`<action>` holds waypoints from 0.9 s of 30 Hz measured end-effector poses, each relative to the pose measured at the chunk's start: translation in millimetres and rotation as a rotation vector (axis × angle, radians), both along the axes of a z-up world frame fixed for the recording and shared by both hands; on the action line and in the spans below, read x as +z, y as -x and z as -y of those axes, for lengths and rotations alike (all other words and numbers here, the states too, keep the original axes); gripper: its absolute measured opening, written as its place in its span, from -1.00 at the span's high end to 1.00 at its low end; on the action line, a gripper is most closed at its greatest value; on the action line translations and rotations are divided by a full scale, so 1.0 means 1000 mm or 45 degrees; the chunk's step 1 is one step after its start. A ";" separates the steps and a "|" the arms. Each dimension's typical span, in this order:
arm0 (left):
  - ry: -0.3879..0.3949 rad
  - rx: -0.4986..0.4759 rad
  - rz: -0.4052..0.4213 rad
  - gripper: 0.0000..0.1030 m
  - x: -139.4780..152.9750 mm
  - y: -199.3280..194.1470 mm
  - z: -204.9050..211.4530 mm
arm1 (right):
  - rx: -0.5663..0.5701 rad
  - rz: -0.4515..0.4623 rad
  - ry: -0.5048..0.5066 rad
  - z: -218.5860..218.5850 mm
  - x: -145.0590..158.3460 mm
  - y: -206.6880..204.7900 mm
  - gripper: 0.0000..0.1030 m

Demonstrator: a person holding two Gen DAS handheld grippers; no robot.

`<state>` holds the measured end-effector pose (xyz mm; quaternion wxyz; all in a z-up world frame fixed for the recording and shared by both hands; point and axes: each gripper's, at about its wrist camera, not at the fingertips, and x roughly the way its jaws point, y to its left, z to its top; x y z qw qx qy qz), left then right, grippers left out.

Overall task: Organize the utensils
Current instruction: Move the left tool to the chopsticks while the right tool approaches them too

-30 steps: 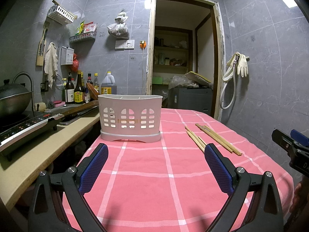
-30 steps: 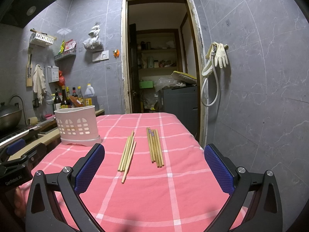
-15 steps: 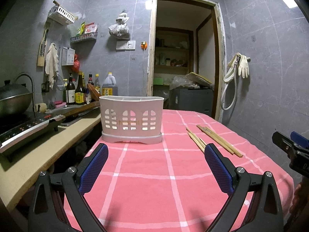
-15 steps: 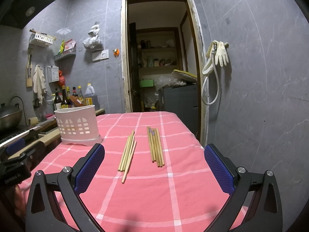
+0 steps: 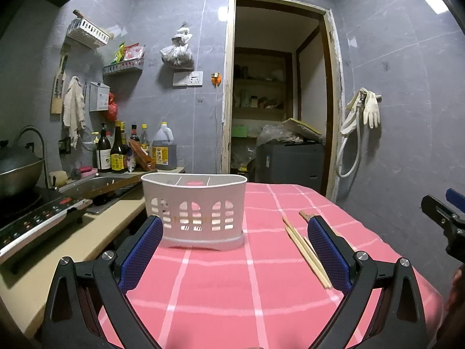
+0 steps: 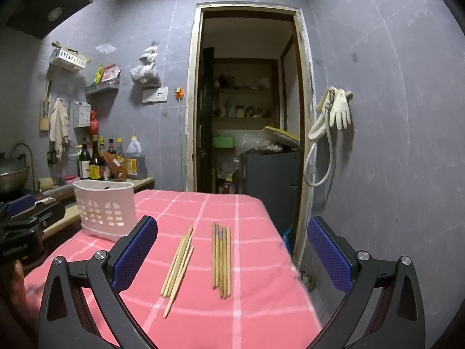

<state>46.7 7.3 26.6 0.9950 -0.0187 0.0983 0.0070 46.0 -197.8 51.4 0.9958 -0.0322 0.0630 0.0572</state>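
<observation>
The white utensil basket [image 5: 194, 213] stands upright at the left edge of the pink checked worktop [image 5: 221, 285], beside the counter. Right of the basket lie two loose bunches of wooden chopsticks [image 6: 222, 260], apart from each other. The left gripper [image 5: 234, 250] faces the basket, fingers spread and empty; the right gripper [image 6: 232, 251] hangs over the chopsticks, fingers likewise released
</observation>
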 end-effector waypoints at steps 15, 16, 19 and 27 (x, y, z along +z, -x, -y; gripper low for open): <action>0.007 -0.121 -0.195 -0.90 0.012 -0.094 0.025 | 0.027 -0.142 0.020 0.019 0.023 -0.104 -1.00; 0.008 -0.129 -0.215 -0.90 0.009 -0.100 0.027 | 0.040 -0.159 0.021 0.019 0.023 -0.112 -1.00; 0.016 -0.158 -0.291 -0.89 -0.001 -0.118 0.033 | 0.080 -0.233 0.004 0.019 0.016 -0.137 -1.00; 0.009 -0.237 -0.438 -0.88 -0.029 -0.155 0.047 | 0.145 -0.383 -0.006 0.019 -0.006 -0.175 -0.73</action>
